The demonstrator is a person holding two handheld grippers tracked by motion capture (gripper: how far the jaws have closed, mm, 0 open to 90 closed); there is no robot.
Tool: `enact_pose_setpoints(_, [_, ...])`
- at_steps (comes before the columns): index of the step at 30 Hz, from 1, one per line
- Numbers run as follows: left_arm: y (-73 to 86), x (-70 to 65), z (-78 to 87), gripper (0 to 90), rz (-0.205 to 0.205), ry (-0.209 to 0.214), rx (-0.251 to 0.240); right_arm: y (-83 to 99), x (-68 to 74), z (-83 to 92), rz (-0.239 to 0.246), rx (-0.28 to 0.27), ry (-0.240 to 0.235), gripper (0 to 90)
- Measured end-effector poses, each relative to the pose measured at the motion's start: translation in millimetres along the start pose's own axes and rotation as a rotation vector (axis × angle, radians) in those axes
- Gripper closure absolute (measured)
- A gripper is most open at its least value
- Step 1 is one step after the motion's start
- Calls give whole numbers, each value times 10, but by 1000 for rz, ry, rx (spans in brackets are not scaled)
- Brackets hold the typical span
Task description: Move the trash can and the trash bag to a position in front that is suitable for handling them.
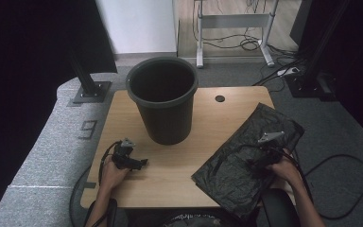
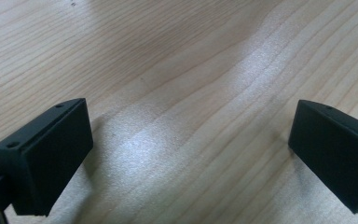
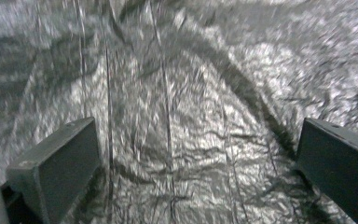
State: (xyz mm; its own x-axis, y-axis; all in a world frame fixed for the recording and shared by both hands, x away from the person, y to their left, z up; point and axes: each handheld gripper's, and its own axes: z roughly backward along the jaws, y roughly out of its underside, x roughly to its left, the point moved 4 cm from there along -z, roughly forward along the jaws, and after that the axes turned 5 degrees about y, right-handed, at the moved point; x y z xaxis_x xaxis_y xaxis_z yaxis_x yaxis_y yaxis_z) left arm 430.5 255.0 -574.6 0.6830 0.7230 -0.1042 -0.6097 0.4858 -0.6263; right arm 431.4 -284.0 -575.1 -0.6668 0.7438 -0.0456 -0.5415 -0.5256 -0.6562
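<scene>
One round, tapered bin (image 1: 163, 101) of dark plastic stands upright on the wooden table (image 1: 203, 156), its mouth open; the inside reads as dark and nothing can be made out in it. One black plastic bag (image 1: 246, 156) lies flattened and heavily creased on the table's right part, one corner hanging over the near edge; in the right gripper view its film (image 3: 177, 116) is thin, glossy and wrinkled, with long fold lines running away from the jaws.

Two hand-held grippers. The right gripper (image 1: 261, 163) sits directly over the bag, jaws spread wide with the crumpled film lying beneath and between them, not pinched; its jaws are at their widest. The bin stands well ahead of it and to its left.

The left gripper (image 1: 134, 163) rests low over bare table, jaws likewise spread apart with only pale, straight-grained wood (image 2: 186, 116) between them. The bin stands near, just ahead of it; the bag lies well off to its right.
</scene>
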Motion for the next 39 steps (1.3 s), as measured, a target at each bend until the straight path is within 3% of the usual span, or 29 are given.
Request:
enact_pose_setpoints(3, [-51,78,29,0,26,5,-30,-37,-16,41,-41,-35,10,0])
enact_pose_setpoints(5, [-108,146,59,0,34,0,-45,-69,-43,85,-111,-64,-1,0])
enact_pose_setpoints(8, [-232,274,113,0,40,-19,-69,-103,-54,110,-129,-80,-10,0])
enact_pose_setpoints(14, [-544,522,214,0,50,-55,-113,-327,1,126,-125,-102,-72,9])
enact_pose_setpoints(23, [-977,790,298,0,52,-101,-162,-684,87,67,-88,-179,-16,10])
enact_pose_setpoints(30, [-1250,991,333,0,65,-156,-199,-922,121,21,-60,-202,16,11])
enact_pose_setpoints(34, [-1369,1083,325,0,72,-182,-219,-1054,111,-5,-68,-221,27,5])
enact_pose_setpoints(35, [-1388,1099,322,0,76,-178,-225,-1103,94,-17,-93,-239,23,2])
enact_pose_setpoints(39, [-1427,1104,291,0,77,-189,-229,-1177,88,-48,-79,-228,20,34])
